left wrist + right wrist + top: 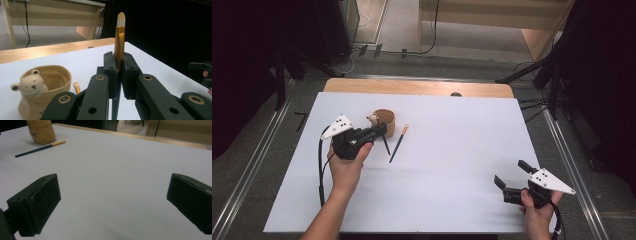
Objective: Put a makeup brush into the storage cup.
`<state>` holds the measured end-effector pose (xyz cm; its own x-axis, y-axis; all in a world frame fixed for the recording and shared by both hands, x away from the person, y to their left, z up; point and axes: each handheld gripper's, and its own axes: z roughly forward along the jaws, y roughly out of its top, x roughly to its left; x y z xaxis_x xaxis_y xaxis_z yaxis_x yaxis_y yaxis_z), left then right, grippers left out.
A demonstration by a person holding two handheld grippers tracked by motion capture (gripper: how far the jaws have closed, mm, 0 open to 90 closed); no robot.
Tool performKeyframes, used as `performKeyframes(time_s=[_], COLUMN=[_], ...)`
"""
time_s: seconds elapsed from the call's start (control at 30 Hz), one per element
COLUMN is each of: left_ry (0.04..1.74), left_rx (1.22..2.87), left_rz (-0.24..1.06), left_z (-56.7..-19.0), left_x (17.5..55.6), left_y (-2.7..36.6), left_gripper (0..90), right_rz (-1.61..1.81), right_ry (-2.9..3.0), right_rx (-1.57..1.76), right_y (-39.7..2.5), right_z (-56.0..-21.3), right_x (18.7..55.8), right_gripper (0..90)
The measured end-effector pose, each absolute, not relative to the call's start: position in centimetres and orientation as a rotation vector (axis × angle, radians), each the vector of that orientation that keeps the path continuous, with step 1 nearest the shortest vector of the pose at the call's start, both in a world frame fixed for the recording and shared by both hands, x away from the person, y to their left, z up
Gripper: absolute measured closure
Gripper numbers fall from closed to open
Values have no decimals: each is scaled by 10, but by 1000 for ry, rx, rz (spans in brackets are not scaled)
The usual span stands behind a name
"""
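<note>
Clamping an upright brush [119,42] (beside the bear cup [383,120]), left hand-held gripper [381,131], right hand-held gripper [511,176] gaping, low.

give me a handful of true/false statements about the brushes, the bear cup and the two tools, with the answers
1. The left tool is shut on a brush with a gold ferrule. True.
2. The held brush points bristles down. False: in the left gripper view its pale bristle tip points up above the jaws.
3. A second brush lies flat on the white table. True.
4. The second brush stands inside the bear cup. False: it lies on the table beside the cup.
5. The right tool grips the cup. False: its jaws stand wide apart and empty, near the table's right front corner, far from the cup.
</note>
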<state>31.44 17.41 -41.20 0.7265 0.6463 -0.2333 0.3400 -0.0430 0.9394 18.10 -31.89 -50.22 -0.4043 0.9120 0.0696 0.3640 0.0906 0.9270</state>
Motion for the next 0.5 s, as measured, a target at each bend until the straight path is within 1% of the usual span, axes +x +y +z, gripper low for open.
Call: performKeyframes(time_s=[0.5], left_ry=[833], left_rx=[1627], left_rz=[343], left_z=[-398], left_x=[340], left_y=[178], left_gripper=[850], right_rz=[1304], right_ry=[1809], right_rx=[1273], right_y=[-326], right_z=[-508], right_x=[180], right_gripper=[0])
